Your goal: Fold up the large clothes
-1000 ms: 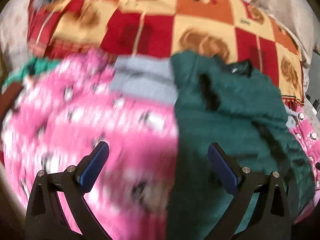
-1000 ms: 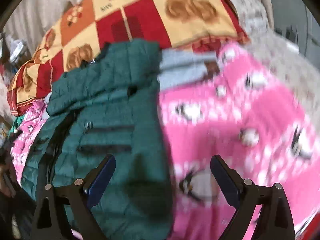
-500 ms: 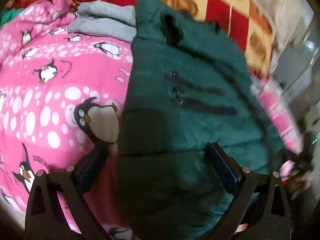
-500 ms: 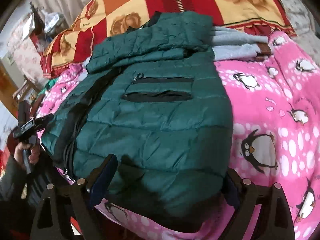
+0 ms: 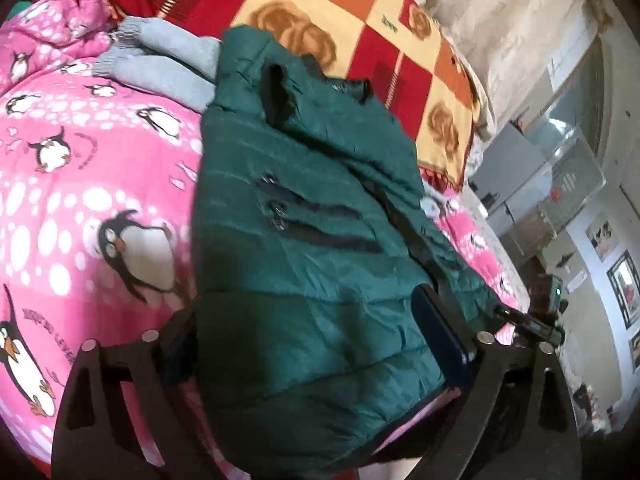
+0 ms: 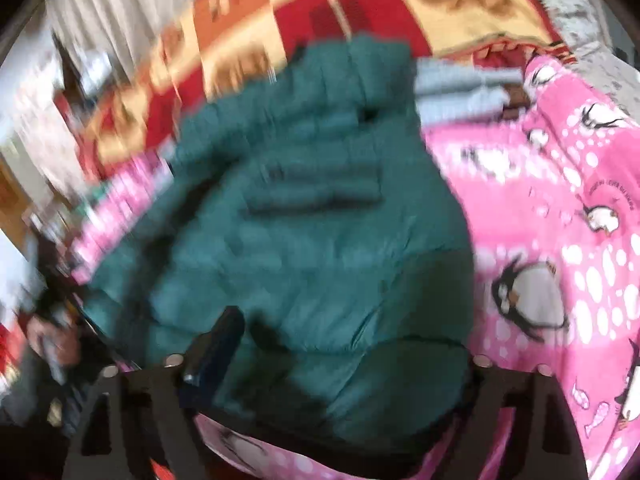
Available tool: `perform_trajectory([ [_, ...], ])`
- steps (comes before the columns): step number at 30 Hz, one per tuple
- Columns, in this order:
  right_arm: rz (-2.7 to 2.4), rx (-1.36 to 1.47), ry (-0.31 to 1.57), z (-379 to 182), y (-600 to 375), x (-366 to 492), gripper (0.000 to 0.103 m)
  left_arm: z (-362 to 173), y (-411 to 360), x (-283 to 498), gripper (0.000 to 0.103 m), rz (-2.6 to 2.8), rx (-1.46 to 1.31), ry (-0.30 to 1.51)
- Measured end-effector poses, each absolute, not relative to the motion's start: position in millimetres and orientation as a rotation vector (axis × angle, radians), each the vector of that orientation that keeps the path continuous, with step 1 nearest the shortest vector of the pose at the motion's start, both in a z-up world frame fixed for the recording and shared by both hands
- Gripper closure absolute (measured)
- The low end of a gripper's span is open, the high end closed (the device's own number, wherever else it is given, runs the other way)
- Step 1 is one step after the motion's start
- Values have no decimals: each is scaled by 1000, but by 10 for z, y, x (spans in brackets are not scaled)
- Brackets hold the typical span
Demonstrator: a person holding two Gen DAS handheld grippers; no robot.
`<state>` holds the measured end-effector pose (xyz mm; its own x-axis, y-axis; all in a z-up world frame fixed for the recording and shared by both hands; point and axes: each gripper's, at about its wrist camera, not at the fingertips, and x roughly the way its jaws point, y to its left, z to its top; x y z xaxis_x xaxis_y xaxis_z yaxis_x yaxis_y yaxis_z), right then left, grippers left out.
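Observation:
A dark green quilted jacket (image 5: 312,240) lies folded on a pink penguin blanket (image 5: 80,184). Black pocket zips show on its upper side. My left gripper (image 5: 316,336) is open, and the jacket's near hem lies between its jaws, hiding the left finger. The right wrist view is blurred. It shows the same jacket (image 6: 320,240) with its near hem between the open jaws of my right gripper (image 6: 344,344). Only that gripper's left finger (image 6: 216,344) shows, and the jacket covers the right one.
A folded grey garment (image 5: 160,60) lies beyond the jacket on the blanket. A red, orange and yellow checked bedspread (image 5: 360,20) covers the back. The bed's edge, furniture and a window (image 5: 560,160) are at the right. A person's hand (image 6: 52,340) shows at the left.
Both grippers have moved down and forward to the jacket's near hem, which now lies between their open jaws. The right wrist view has become blurred with motion.

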<state>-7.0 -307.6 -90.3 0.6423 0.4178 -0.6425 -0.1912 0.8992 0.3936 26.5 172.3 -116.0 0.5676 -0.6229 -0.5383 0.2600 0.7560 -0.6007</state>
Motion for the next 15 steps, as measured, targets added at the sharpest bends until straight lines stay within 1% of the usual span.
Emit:
perform_trajectory([
  [2,363,338,828,-966,-3116,-39,20,-1178,1724,317,15,-524,-494,824],
  [3,346,337,875,-1053,-3113,-1,20,-1209,1678,340,16,-512,-475,846],
  [4,333,323,909,-1121,-3091,31,20,-1225,1645,374,16,-502,-451,861],
  [6,326,281,904,-1135,-3035,30,21,-1273,1484,381,16,-464,-340,898],
  [9,309,261,892,-1142,-2992,7,20,-1305,1308,338,16,-407,-207,887],
  [11,286,296,862,-1160,-3006,-26,20,-1324,1296,326,14,-394,-206,868],
  [13,271,322,848,-1164,-3044,-69,20,-1346,1321,323,13,-392,-218,865],
  [14,265,321,864,-1151,-3043,-60,23,-1347,1335,326,13,-394,-224,867],
  [15,249,310,869,-1115,-3043,-58,36,-1352,1344,332,13,-395,-232,871],
])
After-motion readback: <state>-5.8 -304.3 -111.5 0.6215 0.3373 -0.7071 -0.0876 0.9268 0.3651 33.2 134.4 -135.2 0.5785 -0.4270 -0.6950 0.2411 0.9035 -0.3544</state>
